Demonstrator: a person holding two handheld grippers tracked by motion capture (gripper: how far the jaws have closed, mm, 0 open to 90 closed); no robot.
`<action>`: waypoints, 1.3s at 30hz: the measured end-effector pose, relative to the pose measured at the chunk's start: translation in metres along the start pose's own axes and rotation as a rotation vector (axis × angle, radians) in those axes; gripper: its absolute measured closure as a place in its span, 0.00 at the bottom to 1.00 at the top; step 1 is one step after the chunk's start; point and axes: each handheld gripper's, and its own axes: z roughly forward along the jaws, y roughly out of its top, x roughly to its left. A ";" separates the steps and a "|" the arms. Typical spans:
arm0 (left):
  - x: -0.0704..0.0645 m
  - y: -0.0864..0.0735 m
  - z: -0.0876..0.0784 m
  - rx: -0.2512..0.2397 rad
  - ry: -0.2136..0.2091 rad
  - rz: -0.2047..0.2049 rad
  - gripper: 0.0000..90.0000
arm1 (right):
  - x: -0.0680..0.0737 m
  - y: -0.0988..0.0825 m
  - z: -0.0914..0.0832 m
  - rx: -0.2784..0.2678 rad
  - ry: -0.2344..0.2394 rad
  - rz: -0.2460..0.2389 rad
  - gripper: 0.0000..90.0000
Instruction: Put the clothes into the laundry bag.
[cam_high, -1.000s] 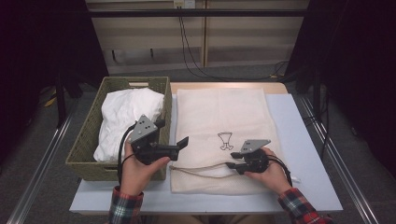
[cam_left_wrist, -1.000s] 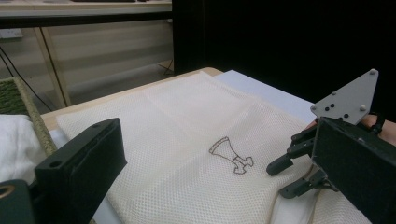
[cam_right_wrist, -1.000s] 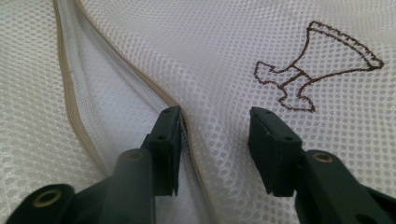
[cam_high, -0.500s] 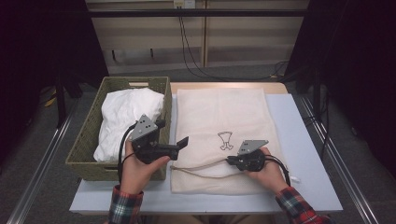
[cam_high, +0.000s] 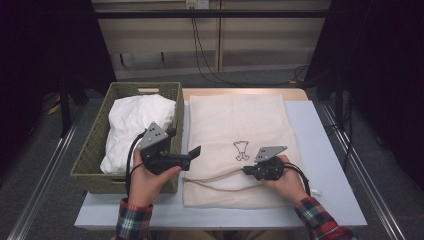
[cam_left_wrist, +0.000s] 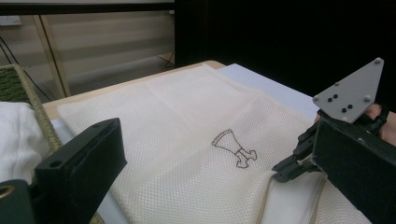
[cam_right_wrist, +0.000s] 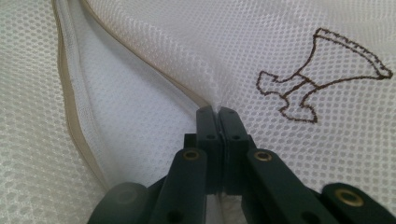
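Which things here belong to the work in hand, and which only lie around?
In the work:
- cream mesh laundry bag, its upper edge pinched
- right gripper, shut on that edge
- left gripper, jaws apart, beside the bag

Lying around:
- green woven basket
- white cloth inside it

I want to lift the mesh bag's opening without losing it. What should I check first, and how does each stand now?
1. Right gripper jaws shut on the mesh bag edge: ok; they have just closed.
2. Left gripper jaws open, ready: ok.
3. Left gripper off the bag: ok, it hovers beside the basket.
4. White cloth lies in the basket: ok.
5. One mesh layer pinched, not both: cannot tell.
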 end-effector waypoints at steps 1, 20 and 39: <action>0.001 0.000 0.000 0.006 0.005 0.003 0.03 | 0.000 0.001 -0.001 -0.003 -0.001 -0.002 0.99; 0.014 0.008 -0.006 0.025 0.001 -0.044 0.03 | -0.014 0.027 -0.024 -0.090 0.003 0.017 0.99; 0.041 0.024 -0.002 0.097 0.063 -0.041 0.03 | -0.026 0.065 -0.050 -0.143 -0.028 0.010 0.99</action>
